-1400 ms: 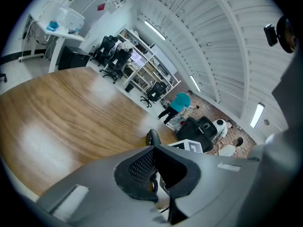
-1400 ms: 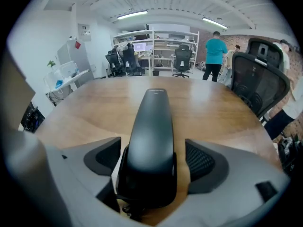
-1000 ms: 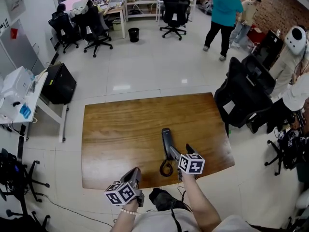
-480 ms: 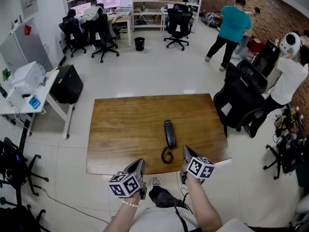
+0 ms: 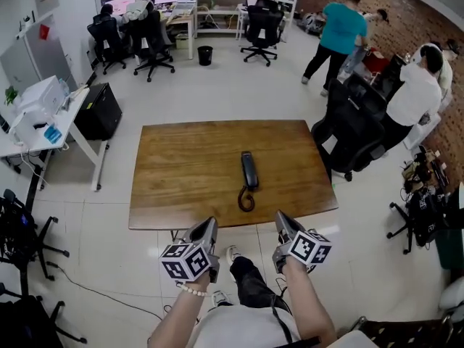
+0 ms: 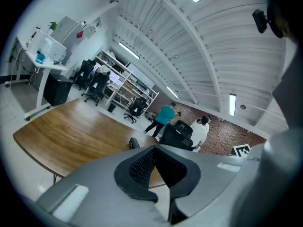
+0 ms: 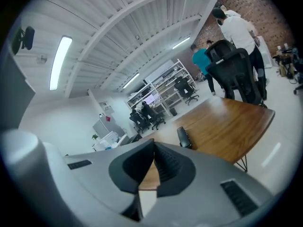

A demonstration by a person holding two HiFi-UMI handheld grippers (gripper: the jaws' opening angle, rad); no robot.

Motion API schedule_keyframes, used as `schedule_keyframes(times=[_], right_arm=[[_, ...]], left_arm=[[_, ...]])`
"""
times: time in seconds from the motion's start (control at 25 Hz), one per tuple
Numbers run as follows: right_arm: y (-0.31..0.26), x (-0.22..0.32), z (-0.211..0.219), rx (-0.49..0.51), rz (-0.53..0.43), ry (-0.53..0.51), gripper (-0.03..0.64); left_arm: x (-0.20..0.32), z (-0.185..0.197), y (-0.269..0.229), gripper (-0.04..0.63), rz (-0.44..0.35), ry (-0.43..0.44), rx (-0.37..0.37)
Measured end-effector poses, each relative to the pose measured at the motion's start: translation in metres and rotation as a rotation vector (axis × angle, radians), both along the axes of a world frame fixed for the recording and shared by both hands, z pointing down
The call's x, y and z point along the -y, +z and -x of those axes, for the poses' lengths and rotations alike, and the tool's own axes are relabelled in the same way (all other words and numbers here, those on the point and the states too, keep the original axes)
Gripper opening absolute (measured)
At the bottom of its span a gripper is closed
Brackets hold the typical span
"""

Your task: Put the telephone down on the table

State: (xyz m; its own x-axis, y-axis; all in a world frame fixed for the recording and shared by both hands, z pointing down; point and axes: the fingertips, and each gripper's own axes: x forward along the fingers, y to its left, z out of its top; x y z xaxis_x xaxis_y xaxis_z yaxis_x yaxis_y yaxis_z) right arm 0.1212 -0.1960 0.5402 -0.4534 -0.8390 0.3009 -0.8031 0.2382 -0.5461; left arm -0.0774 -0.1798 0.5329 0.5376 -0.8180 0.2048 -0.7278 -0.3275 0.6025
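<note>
Telephone [image 5: 249,171] lay flat on the wooden table [image 5: 181,172], a little right of the table's middle. Its long axis ran away from you. Its black cord [image 5: 245,199] curled in a loop at the near end, just short of the table's near edge. Nothing touched the handset.

Your left gripper [image 5: 209,225] was off the table, over the floor on the near side, tips pointing toward the table edge. In the left gripper view its jaws were pressed together with nothing between them. The telephone [image 6: 134,143] showed just past the tips, and the table [image 6: 71,131] stretched off to the left.

Your right gripper [image 5: 280,219] sat beside it, also clear of the table edge and over the floor. In the right gripper view its jaws were closed tight and empty. The telephone [image 7: 183,137] lay beyond them on the table [image 7: 222,126], well apart from the tips.

You held the marker cubes on both grippers level with each other, above your legs.

Surroundings: a black office chair [image 5: 355,125] stood just off the table's right side. A person in a white top [image 5: 413,93] was next to it. A person in a teal top [image 5: 338,27] stood farther back by the brick wall. A white desk [image 5: 65,133] stood to the left of the table.
</note>
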Motion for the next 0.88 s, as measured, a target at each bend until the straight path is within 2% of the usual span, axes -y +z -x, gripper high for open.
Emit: schedule_keyframes(times=[0.12, 0.32, 0.44, 0.88], right_arm=[[-0.011, -0.02, -0.01, -0.007, -0.003, -0.002, -0.005], [-0.022, -0.043, -0.018, 0.046, 0.003, -0.008, -0.002], [-0.024, -0.057, -0.018, 0.022, -0.003, -0.034, -0.002], [-0.02, -0.125, -0.029, -0.058, -0.05, -0.138, 0.0]], left_arm=[[-0.019, -0.013, -0.006, -0.016, -0.005, 0.03, 0.0], [-0.048, -0.024, -0.005, -0.017, 0.014, 0.043, -0.028], [-0.062, -0.031, 0.0, -0.017, 0.027, 0.038, -0.029], [-0.129, -0.067, -0.008, -0.017, 0.014, -0.016, 0.055]])
